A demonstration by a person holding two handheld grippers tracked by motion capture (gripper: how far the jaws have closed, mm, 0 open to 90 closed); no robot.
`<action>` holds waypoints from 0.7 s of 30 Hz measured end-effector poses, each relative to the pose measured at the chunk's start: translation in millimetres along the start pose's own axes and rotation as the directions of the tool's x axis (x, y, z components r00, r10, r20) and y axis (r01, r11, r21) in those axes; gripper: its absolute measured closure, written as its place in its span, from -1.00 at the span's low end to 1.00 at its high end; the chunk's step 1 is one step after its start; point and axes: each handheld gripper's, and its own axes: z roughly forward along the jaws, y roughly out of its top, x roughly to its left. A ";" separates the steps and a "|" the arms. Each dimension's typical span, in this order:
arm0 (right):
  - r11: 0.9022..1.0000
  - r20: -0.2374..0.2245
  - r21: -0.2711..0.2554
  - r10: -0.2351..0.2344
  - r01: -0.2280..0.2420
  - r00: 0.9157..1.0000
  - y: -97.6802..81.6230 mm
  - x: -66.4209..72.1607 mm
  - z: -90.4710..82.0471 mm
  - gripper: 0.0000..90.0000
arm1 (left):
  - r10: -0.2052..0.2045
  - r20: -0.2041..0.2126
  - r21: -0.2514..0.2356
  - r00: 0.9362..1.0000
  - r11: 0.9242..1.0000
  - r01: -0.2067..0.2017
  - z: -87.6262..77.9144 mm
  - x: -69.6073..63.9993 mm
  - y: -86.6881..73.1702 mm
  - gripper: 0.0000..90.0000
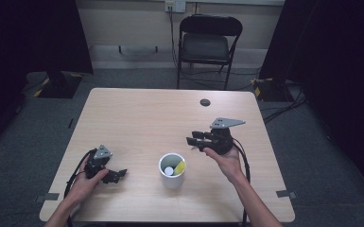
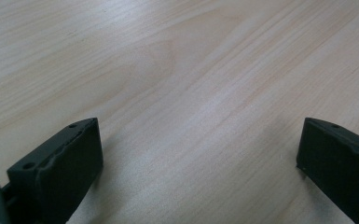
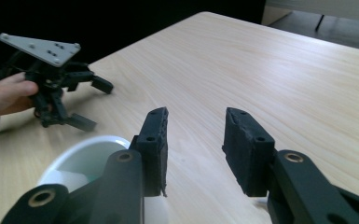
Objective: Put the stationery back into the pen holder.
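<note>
The white cup (image 1: 172,171) between your hands stands upright on the tabletop (image 1: 142,113), holding a yellow piece and a white one. Your right gripper (image 1: 192,138) (just beside the cup) is partly open and empty; your left gripper (image 1: 119,175) gapes wide, empty too.

The right hand-held gripper (image 3: 193,140) rises from the bottom edge with its two black jaws parted and nothing between them, only pale wood of the worktop (image 3: 270,70) behind the gap. Just left of the left jaw and lower stands a white cup (image 3: 81,156), its rim partly hidden by the jaw arm. Farther off at the upper left, a hand (image 3: 4,95) holds the left hand-held gripper (image 3: 91,105) on the worktop, jaws spread, grey plate on top.
</note>
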 end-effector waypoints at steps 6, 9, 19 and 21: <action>0.998 0.037 0.042 0.041 -0.043 0.998 -23.4 -17.2 5.5 0.34 | 0.000 0.000 0.000 1.000 1.000 0.000 0.0 0.0 0.0 -1.00; 0.996 0.047 0.076 0.049 -0.052 0.998 -33.8 -24.2 13.3 0.36 | -0.001 0.000 0.000 1.000 1.000 0.001 0.0 -0.1 0.0 -1.00; 0.986 0.084 0.145 0.073 -0.084 0.994 -50.5 -47.9 48.8 0.57 | 0.000 0.002 0.001 1.000 1.000 0.000 -0.2 -0.3 -0.1 -1.00; 0.982 0.099 0.158 0.084 -0.099 0.992 -55.1 -52.4 54.8 0.59 | 0.000 0.002 0.001 1.000 1.000 0.000 -0.2 -0.4 -0.2 -1.00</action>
